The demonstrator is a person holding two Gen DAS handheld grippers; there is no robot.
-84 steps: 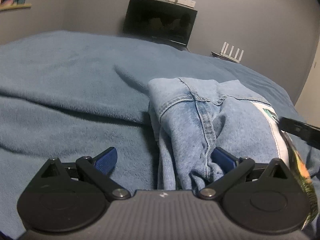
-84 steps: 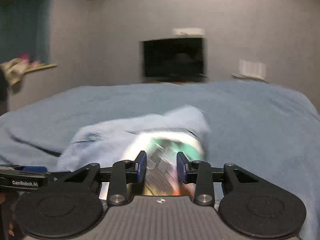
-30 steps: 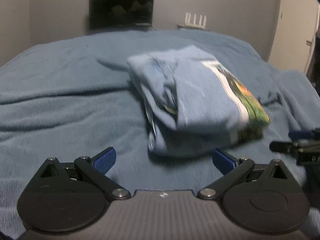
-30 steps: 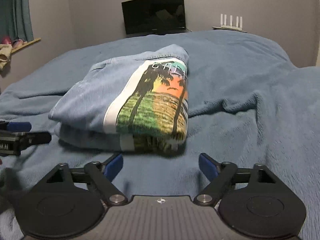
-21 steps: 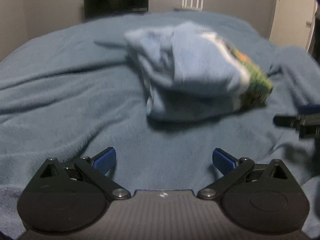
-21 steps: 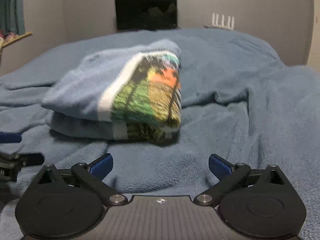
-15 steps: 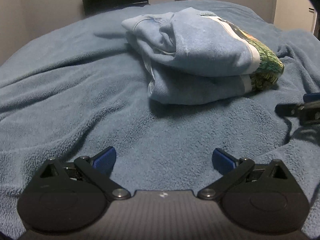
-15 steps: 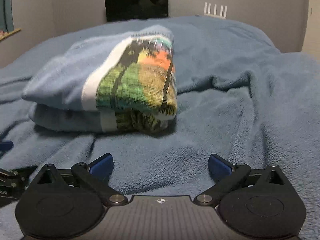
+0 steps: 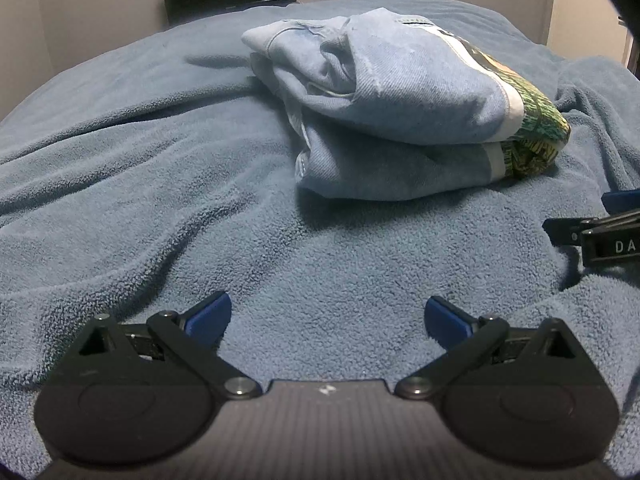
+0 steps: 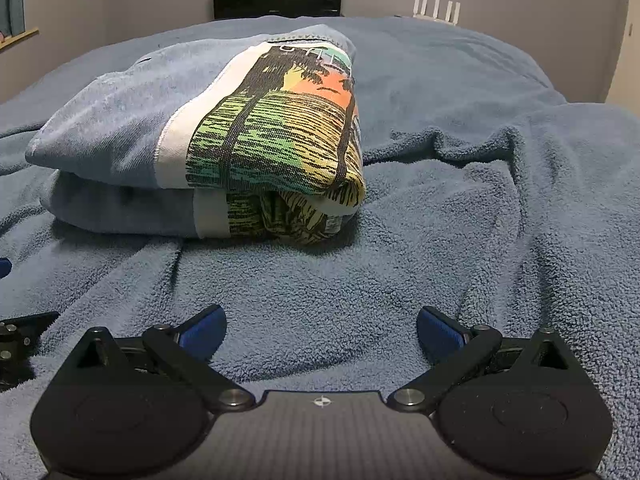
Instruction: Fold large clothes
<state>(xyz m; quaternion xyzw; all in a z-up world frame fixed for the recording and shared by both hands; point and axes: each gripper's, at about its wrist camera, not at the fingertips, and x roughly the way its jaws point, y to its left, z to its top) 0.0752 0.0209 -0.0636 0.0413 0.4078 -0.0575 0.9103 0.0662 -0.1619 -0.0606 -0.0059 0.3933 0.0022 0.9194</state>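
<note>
Our left gripper [image 9: 327, 322] and right gripper [image 10: 320, 328] both wide apart, empty. Folded shirt [image 10: 224, 140] lumpy; bump from us might tip it open.

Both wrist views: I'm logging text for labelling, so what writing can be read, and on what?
"DA": white letters on the right gripper, cut off at the left wrist view's edge.
Lettering atop the palm-tree print on the folded garment: too blurred to read.
Small label at the garment's lower fold: too small to read.
</note>
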